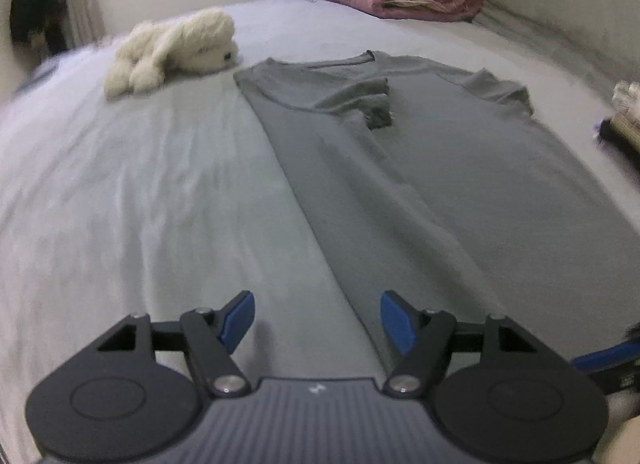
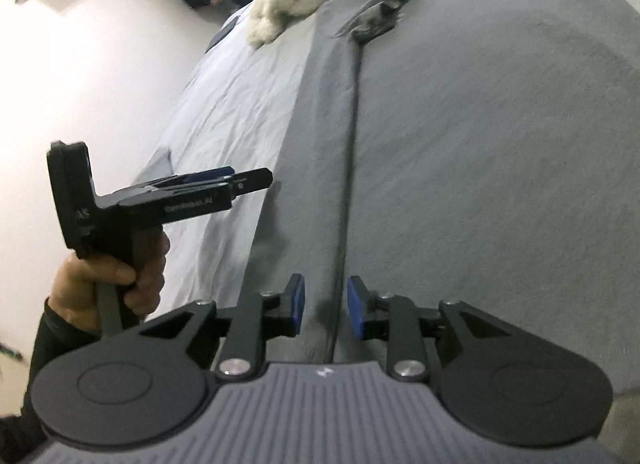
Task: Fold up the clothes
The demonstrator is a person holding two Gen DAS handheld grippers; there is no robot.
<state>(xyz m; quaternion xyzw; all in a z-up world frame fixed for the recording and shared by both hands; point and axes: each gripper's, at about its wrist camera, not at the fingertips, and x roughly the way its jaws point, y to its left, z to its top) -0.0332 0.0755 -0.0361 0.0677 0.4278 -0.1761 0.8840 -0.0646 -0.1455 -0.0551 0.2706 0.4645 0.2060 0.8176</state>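
You had one grey T-shirt (image 1: 460,184) spread flat on the bed, its neckline at the far end and its hem toward you. Its left third was already folded inward, so that side made a long straight edge running from shoulder to hem. The folded-over short sleeve (image 1: 368,102) lay on the chest, slightly rumpled at its cuff. The other sleeve (image 1: 502,90) still stuck out flat on the right. The cloth lay mostly smooth, with what looked like soft creases along the fold, though blur made that uncertain.
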